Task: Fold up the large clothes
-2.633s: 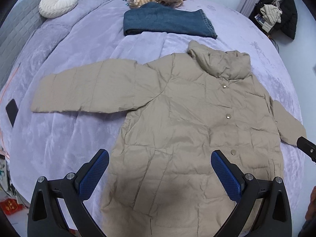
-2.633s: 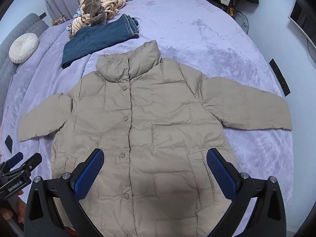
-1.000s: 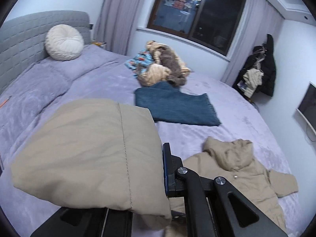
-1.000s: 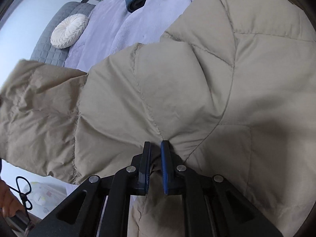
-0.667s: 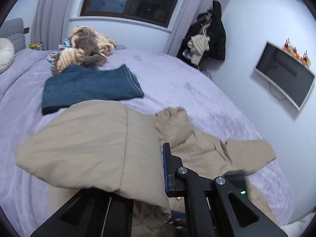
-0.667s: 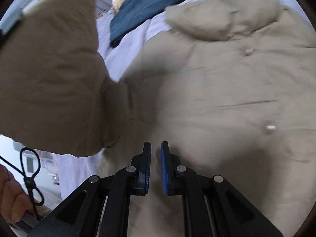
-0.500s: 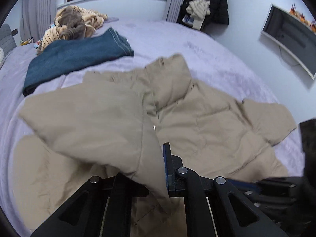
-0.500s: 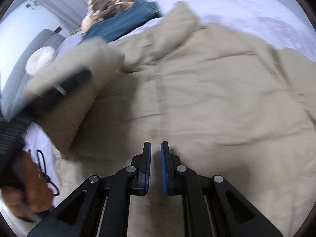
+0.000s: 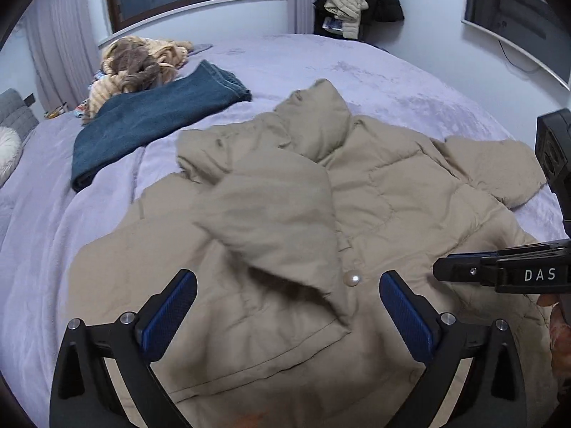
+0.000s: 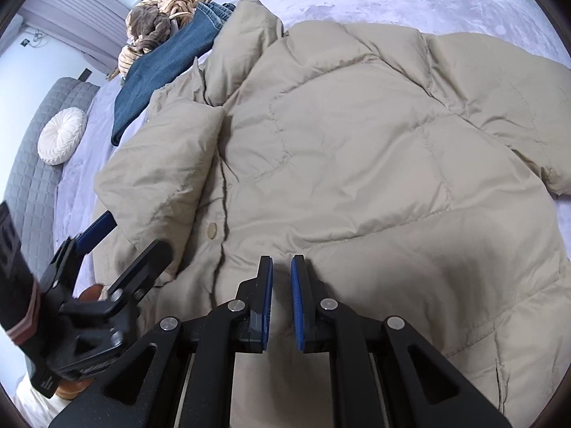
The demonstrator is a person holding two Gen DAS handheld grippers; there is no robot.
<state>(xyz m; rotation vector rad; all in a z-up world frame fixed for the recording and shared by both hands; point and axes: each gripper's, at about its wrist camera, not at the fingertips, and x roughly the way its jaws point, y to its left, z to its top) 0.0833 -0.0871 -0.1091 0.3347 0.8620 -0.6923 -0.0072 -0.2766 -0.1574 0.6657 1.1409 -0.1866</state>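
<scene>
A beige puffer jacket point(image 9: 392, 192) lies face up on the lilac bed; it also shows in the right wrist view point(image 10: 357, 149). Its left sleeve point(image 9: 278, 221) is folded across the chest, cuff end near the snap buttons point(image 9: 351, 279). My left gripper point(image 9: 287, 306) is open and empty, just above the folded sleeve's cuff. My right gripper point(image 10: 282, 299) is shut with nothing between its pads, hovering over the jacket's lower front. The right sleeve point(image 9: 496, 164) lies spread out to the side.
Folded blue jeans point(image 9: 153, 114) and a heap of knitwear point(image 9: 139, 64) lie farther up the bed. A round white cushion point(image 10: 62, 135) rests against the grey headboard point(image 10: 25, 174). Clothes hang at the far wall point(image 9: 349, 0).
My left gripper carried the left sleeve over the jacket's chest, laid it down and opened. My right gripper let go of the jacket and stayed shut above its front.
</scene>
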